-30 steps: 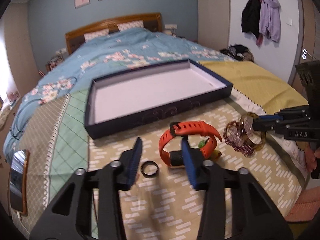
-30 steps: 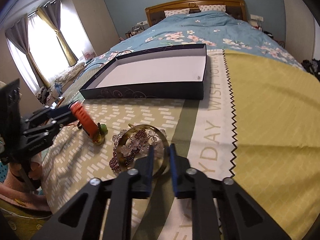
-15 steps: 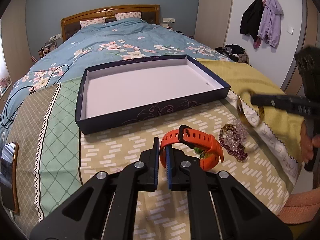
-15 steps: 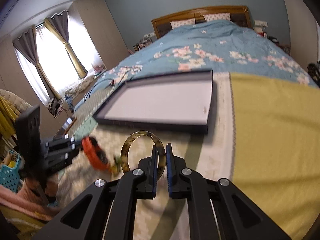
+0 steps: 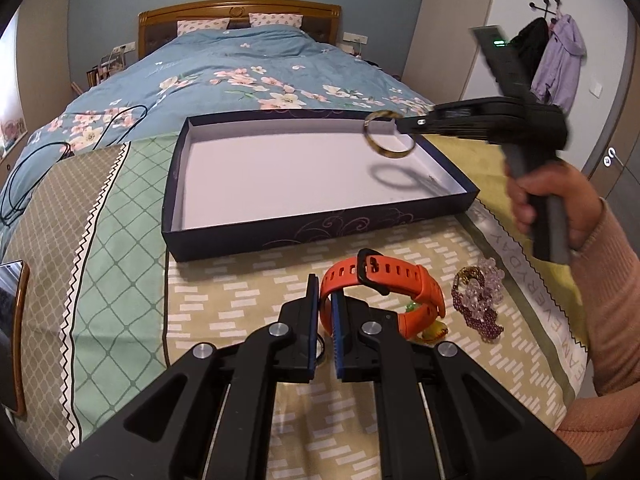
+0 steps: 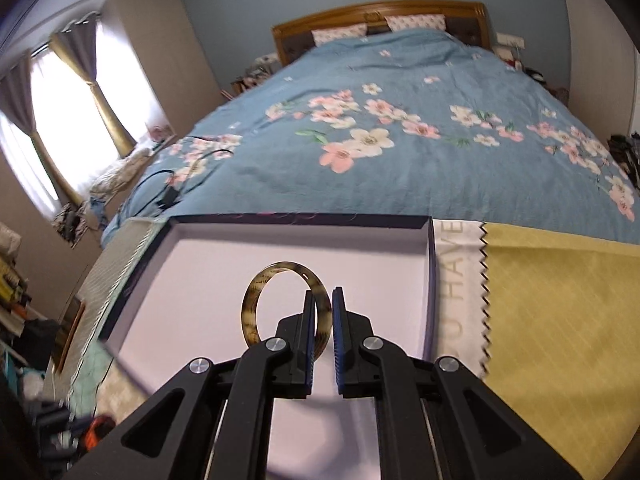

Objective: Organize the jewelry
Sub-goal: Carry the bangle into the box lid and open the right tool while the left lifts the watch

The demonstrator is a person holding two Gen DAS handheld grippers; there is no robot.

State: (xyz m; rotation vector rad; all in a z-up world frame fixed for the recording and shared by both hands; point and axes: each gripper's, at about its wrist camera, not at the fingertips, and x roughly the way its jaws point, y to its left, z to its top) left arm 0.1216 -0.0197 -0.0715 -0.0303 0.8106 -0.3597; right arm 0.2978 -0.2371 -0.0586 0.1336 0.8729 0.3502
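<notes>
Left gripper [image 5: 324, 312] nearest, jaws clamped on the strap of the orange watch [image 5: 390, 280], which sits on the patterned cloth [image 5: 224, 312]. Small dark ring [image 5: 320, 350] partly hidden under the left jaws, grip on it unclear. At 3 o'clock of the watch, touching it, a small yellow-green trinket [image 5: 434, 330]; beyond that at 3 o'clock a purple bead bracelet [image 5: 478, 300] in a heap. Phone [image 5: 12, 336] at the cloth's 9 o'clock edge.

Farther out: dark blue tray [image 5: 248, 236] with white floor, at 12 o'clock of the watch. Right gripper [image 6: 322, 312], held by a hand [image 5: 556, 200] in a pink sleeve, jaws clamped on a brown mottled bangle [image 6: 256, 300], hanging above the tray's right part, not touching its floor. Behind: bed with blue floral quilt [image 5: 240, 68].
</notes>
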